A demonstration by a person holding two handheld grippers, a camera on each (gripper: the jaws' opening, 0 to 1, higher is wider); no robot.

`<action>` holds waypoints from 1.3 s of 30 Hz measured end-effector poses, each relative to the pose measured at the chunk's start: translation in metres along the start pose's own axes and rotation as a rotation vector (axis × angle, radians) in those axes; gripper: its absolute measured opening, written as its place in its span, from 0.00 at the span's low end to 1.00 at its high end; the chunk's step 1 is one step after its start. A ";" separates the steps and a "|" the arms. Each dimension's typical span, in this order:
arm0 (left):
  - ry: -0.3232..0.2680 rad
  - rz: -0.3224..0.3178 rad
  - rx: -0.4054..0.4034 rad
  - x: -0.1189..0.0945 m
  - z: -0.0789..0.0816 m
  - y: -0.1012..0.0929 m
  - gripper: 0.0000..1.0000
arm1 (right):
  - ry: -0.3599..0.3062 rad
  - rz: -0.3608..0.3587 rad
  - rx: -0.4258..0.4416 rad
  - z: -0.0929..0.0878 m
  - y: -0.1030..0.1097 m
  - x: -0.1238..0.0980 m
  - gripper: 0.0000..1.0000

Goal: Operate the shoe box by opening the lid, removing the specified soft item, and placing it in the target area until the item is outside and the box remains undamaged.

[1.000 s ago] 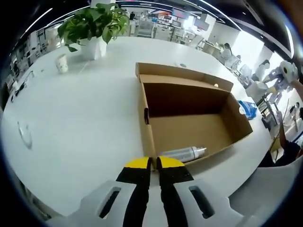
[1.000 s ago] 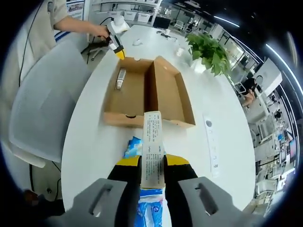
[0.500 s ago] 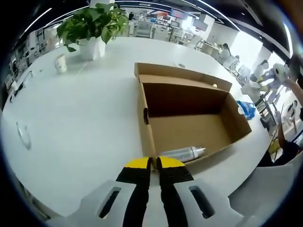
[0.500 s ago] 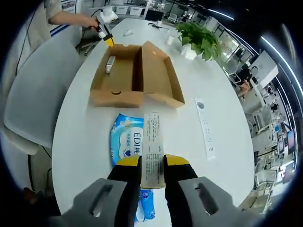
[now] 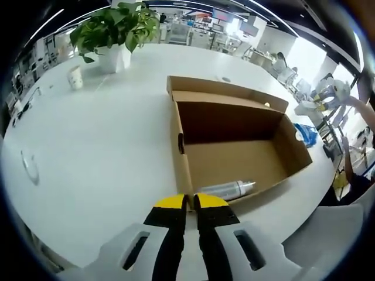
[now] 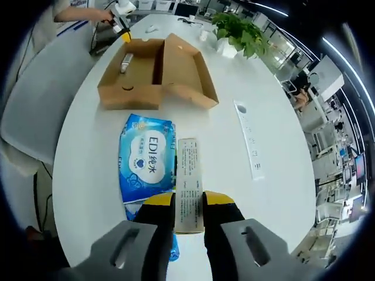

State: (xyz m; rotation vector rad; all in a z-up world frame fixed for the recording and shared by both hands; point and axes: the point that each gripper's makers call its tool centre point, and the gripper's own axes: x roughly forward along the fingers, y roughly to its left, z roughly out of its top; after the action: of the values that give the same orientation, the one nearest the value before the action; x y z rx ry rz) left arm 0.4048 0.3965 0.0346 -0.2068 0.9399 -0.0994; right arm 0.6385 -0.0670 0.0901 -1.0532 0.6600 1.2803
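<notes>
On the worktop, the blue pack lies flat just left of the right tongs, which pinch a white slip. Left tongs pressed together beside the open box.

The left gripper view looked from close above one short end of the open brown cardboard shoe box, facing along it. The right gripper view looked from farther off, high over the white round table, toward the opposite end. Both shared the box.
</notes>
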 end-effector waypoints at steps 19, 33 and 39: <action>0.004 0.013 -0.005 0.000 0.000 0.000 0.04 | 0.061 0.011 0.032 -0.062 -0.015 0.021 0.15; 0.001 0.016 -0.030 0.001 0.001 -0.001 0.04 | 0.099 0.031 0.043 -0.091 -0.019 0.038 0.15; -0.003 0.014 -0.033 0.000 0.001 -0.001 0.04 | 0.153 0.052 0.000 -0.105 -0.019 0.045 0.16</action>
State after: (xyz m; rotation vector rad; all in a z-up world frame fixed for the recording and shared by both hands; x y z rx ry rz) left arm 0.4059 0.3957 0.0351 -0.2305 0.9401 -0.0705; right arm 0.6817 -0.1408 0.0127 -1.1480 0.8075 1.2522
